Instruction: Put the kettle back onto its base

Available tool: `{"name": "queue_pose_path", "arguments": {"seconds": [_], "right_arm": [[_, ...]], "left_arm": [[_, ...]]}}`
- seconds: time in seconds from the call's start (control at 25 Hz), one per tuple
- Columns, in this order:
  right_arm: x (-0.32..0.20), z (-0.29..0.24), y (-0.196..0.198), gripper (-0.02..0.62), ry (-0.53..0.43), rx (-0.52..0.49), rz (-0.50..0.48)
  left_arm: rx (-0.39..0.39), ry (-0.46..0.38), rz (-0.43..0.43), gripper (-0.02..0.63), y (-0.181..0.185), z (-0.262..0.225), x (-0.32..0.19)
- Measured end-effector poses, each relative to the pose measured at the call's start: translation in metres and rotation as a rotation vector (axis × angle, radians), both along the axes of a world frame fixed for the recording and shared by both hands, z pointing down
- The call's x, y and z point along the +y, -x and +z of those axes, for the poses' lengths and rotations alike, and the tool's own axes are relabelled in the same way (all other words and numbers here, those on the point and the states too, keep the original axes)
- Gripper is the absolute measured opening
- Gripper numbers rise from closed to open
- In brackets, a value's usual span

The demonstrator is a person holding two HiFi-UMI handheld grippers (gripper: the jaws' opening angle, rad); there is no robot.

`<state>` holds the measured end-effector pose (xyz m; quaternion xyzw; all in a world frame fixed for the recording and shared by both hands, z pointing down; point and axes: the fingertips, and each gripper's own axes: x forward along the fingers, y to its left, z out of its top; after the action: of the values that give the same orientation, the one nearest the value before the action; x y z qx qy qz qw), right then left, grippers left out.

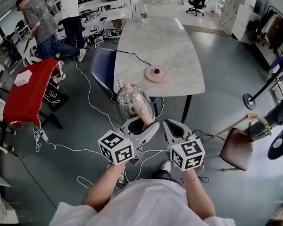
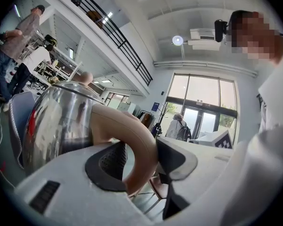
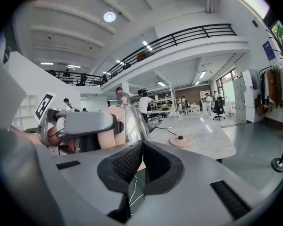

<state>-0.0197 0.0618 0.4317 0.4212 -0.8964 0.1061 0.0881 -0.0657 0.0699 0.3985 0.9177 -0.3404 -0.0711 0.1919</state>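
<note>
The marble bench [image 1: 170, 41] fills the middle. The steel kettle [image 1: 129, 101] hangs in the air off its near edge, apart from the round base [image 1: 156, 73] on the bench. The left gripper [image 1: 145, 121] has its fingers clamped on the kettle's tan handle [image 1: 142, 110]. The right gripper [image 1: 171, 126] has its fingers pressed together, empty.

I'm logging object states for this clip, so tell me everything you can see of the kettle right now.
The kettle has a rounded, mirror-shiny metal body, a beige lid knob and a curved beige handle. It hangs roughly upright in the air just off the near edge of the pale table, not on its round beige base, which sits on that table apart from it. The left tongs are shut on the handle; nothing else touches it.
</note>
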Motion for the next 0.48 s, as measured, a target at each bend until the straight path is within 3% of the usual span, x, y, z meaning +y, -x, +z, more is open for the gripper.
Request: {"name": "queue_pose_path", "arguments": {"seconds": [0.48], "right_arm": [[-0.074,0.005,-0.037,0.006,0.032,-0.021,-0.103]], "left_arm": [[-0.014,0.026,-0.092,0.198,-0.038,0.003,-0.067]]}}
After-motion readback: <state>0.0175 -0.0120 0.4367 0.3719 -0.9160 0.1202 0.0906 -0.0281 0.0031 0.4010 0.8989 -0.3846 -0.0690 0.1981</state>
